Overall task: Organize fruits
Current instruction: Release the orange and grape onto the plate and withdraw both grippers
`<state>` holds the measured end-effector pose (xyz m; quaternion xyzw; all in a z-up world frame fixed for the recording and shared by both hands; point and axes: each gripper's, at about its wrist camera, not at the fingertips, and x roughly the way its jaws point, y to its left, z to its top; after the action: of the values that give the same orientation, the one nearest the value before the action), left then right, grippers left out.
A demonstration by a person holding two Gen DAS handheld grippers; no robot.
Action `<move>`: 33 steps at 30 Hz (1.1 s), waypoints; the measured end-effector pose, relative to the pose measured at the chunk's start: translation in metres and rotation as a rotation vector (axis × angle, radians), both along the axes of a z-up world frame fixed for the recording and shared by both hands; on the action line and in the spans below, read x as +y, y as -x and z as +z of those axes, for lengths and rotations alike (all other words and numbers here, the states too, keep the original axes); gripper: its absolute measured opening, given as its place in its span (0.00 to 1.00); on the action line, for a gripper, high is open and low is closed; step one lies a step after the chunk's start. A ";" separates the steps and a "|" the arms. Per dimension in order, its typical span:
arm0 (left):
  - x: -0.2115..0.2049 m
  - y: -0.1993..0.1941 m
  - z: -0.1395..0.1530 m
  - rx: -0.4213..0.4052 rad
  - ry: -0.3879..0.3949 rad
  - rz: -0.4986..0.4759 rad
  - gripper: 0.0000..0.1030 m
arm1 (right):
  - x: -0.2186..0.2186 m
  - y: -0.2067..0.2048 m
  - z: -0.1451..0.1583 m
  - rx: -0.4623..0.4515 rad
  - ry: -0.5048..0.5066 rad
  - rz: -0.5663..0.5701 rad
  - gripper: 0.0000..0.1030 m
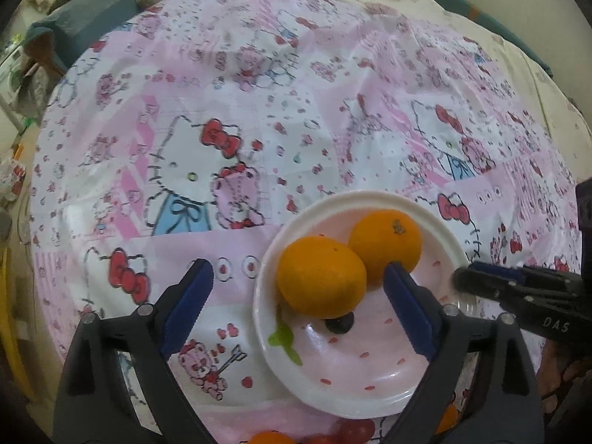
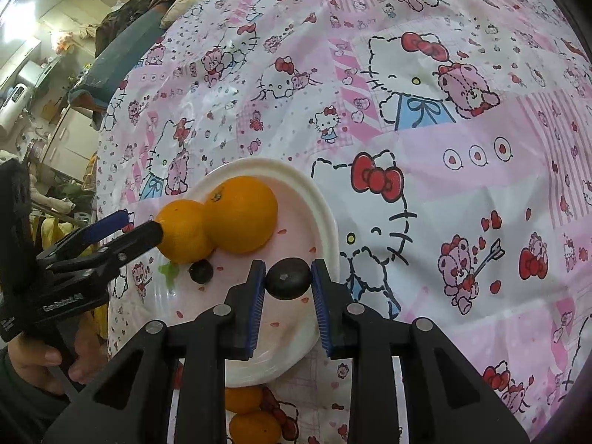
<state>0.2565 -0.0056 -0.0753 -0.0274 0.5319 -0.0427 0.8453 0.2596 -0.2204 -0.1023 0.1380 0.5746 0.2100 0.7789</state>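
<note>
A white plate with a pink inside lies on the cartoon-cat tablecloth. Two oranges rest on it side by side, the nearer orange touching the farther orange. A small dark berry lies loose on the plate below them. My left gripper is open and straddles the nearer orange, one finger between the two oranges. My right gripper is shut on a second dark berry just above the plate.
More oranges and red fruit lie on the cloth below the plate's near rim. A person's hand holds the left gripper. Clothes and bedding are piled beyond the cloth's far left edge.
</note>
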 end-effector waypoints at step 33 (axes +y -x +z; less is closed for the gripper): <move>0.010 0.080 0.057 -0.085 0.019 0.027 0.89 | -0.035 0.052 0.069 -0.146 -0.080 -0.107 0.68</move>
<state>0.1766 0.0048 -0.0185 -0.0405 0.4944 -0.0374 0.8675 0.2078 -0.2549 -0.0334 0.1835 0.4992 0.2005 0.8227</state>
